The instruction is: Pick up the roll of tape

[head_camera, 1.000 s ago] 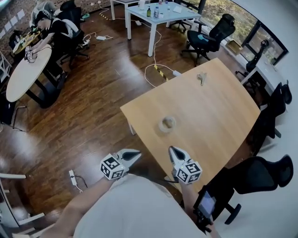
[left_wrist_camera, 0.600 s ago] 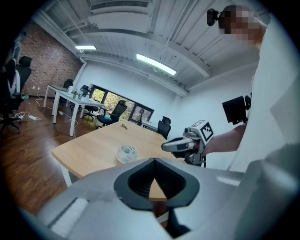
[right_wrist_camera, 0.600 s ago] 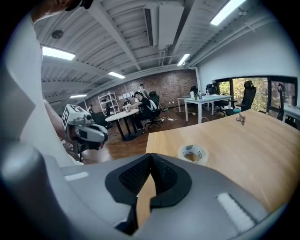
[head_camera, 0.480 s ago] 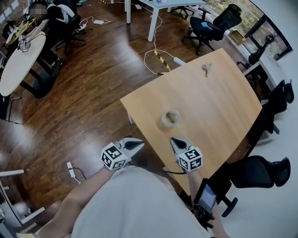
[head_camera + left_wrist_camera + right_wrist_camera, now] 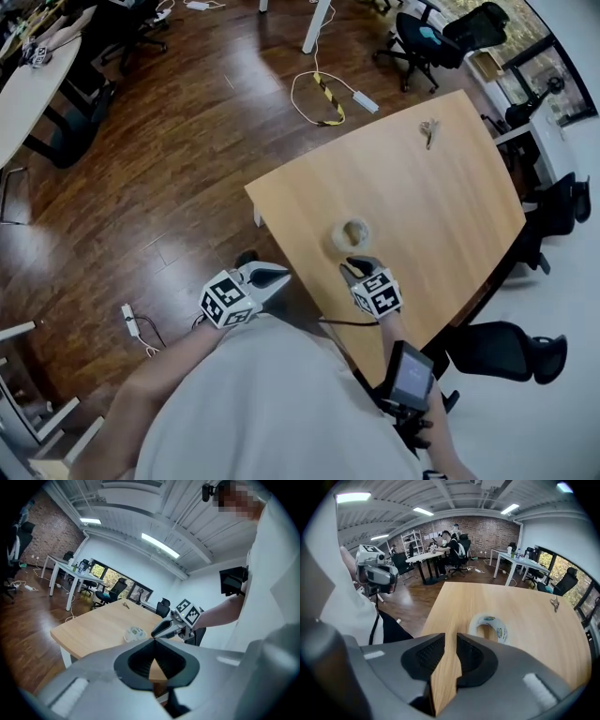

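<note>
Both grippers have come forward: the left gripper hovers off the tabletop's near corner, fingers together and empty. Tipped down over the wood, the right gripper has just been opening its fingers to a narrow, empty gap, with the roll of tape lying flat just past them. Its fingertips are hard to make out from the head view.

Pale wooden table, whitish tape roll, dark plank floor
</note>
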`<state>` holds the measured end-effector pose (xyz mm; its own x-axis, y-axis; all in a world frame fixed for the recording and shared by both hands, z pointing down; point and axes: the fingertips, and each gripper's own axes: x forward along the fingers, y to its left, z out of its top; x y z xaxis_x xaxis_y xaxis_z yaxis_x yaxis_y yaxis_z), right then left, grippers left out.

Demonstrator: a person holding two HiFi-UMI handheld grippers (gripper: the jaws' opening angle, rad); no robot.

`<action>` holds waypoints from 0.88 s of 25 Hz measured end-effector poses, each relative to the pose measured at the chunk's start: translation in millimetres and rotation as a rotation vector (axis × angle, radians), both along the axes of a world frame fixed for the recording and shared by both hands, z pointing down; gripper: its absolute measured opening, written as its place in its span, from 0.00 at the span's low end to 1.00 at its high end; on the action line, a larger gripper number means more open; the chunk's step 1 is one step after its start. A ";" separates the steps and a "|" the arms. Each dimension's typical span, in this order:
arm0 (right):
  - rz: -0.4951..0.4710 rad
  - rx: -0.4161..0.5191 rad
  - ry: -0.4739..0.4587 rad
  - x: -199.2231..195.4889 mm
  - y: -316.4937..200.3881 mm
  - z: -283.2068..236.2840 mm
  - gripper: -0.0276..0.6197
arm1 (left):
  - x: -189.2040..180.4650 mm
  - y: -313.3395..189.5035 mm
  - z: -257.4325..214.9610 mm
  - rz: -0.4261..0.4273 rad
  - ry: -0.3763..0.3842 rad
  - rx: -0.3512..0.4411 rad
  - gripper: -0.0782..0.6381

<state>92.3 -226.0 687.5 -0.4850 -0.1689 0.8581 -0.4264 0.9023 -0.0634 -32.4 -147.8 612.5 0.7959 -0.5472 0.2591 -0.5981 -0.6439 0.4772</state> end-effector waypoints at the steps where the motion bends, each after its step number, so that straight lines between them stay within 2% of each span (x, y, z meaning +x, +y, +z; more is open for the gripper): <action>1: -0.001 0.002 0.021 -1.5 -5.8 2.3 0.17 | -0.2 -1.3 0.5 0.011 0.005 -0.002 0.12; 5: -0.012 0.013 0.117 -0.3 -27.4 12.7 0.22 | 1.8 -7.0 3.7 0.045 0.028 -0.007 0.12; 10: -0.047 0.000 0.232 -6.0 -44.3 26.4 0.30 | -10.8 -21.8 7.7 0.040 0.050 -0.015 0.12; 22: -0.173 -0.062 0.430 -19.9 -50.5 75.6 0.34 | -64.3 -39.1 18.1 -0.029 0.061 -0.040 0.12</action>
<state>72.4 -276.5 763.1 -0.0996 -0.0586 0.9933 -0.2696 0.9625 0.0297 -96.7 -186.9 630.6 0.7945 -0.5606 0.2332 -0.5857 -0.6062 0.5381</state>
